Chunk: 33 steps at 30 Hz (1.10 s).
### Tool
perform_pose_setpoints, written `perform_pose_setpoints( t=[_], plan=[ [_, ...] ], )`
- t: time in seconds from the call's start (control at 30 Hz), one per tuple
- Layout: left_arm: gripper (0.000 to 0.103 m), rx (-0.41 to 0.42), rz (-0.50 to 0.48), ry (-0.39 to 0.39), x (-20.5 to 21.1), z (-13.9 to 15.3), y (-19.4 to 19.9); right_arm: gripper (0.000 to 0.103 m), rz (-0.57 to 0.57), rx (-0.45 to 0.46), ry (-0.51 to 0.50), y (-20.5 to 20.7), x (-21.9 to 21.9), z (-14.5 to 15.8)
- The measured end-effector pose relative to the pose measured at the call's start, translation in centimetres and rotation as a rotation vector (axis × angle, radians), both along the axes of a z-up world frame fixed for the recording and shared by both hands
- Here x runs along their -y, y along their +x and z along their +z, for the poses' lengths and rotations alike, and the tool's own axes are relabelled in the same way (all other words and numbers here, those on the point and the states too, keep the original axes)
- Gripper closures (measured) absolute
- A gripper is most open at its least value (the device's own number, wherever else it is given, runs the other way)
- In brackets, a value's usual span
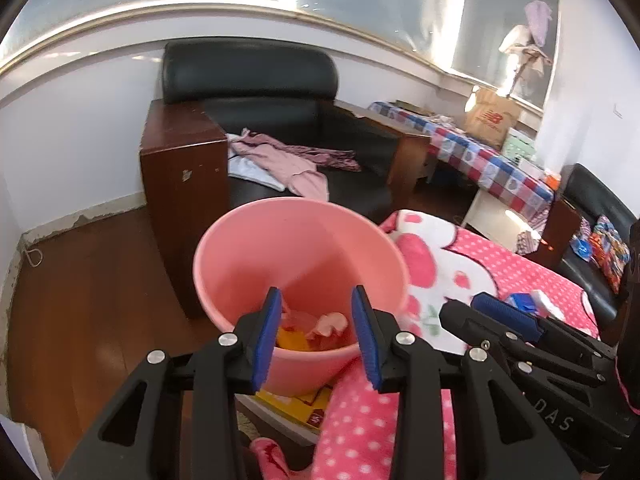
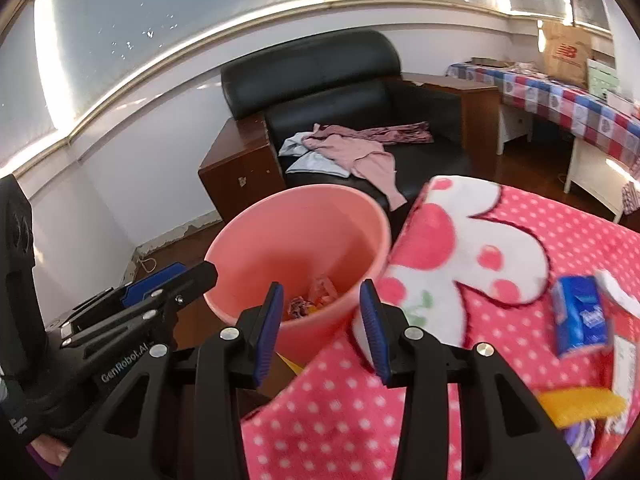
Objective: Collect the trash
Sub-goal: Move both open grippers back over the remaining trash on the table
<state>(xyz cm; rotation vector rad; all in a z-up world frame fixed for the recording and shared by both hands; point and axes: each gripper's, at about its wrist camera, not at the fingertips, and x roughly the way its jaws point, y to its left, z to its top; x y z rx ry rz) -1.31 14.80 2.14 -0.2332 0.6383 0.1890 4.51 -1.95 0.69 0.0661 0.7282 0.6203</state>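
Both my grippers' jaws spread, empty, over pink bin [image 1: 300, 248].
Only right view shows blue tissue pack [image 2: 582, 312]; bin holds crumpled wrappers [image 2: 316, 296].

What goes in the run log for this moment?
left gripper: open, empty | right gripper: open, empty | pink bin: crumpled trash inside | blue tissue pack: on blanket
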Motion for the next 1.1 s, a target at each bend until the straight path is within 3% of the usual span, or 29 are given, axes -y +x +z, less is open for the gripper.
perform_pose_setpoints(
  t=[0.47,0.9,1.1],
  plan=[
    [0.060,0.016,-0.186,0.005,7.7,1.0,-0.7,0.063,-0.183,0.010,-0.028,-3.9,11.0,0.3],
    [0.054,-0.039,-0.497,0.024,16.3,-0.6,-0.4,0.063,-0.354,-0.016,-0.050,-6.3,19.2,-1.6],
    [0.054,-0.077,-0.588,0.056,19.4,-1.7,1.0,0.063,-0.405,-0.042,-0.040,-6.4,21.7,-2.8]
  ],
)
